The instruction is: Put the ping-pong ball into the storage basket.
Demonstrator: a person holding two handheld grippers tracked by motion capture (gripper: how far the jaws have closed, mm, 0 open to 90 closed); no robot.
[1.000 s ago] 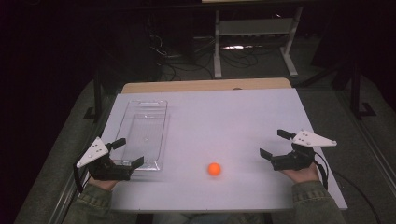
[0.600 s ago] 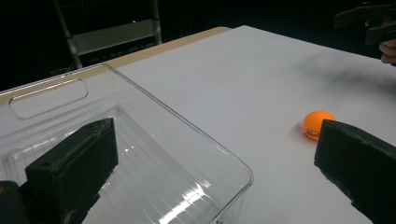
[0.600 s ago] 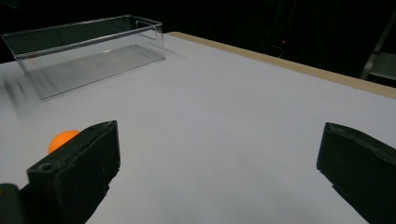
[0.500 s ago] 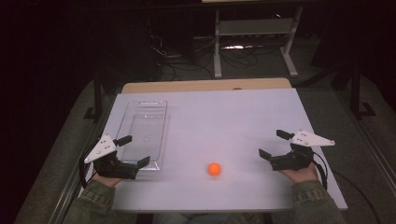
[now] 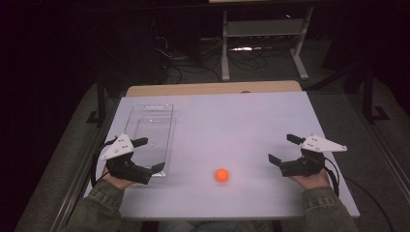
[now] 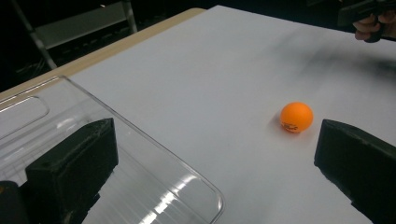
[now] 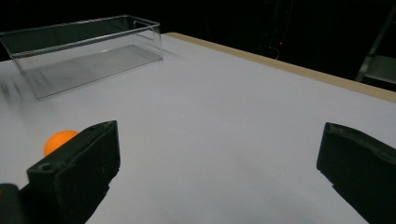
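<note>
Altogether: 1 orange ball (image 5: 222, 175), 1 clear tray (image 5: 151, 126), 2 tongs.

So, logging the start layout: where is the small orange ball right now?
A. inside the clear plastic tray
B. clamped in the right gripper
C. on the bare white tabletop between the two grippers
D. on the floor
C: the small orange ball lies on the white tabletop, right of the clear plastic tray, with the left gripper and right gripper both open and apart from it.

Each hand holds a black gripper with two blocky, square-ended jaws. The left gripper (image 5: 146, 154) and the right gripper (image 5: 284, 149) each carry a pale three-cornered plate behind the jaws, dotted with small dark holes. A black cable loops behind each. Both sleeves are olive-green.
</note>
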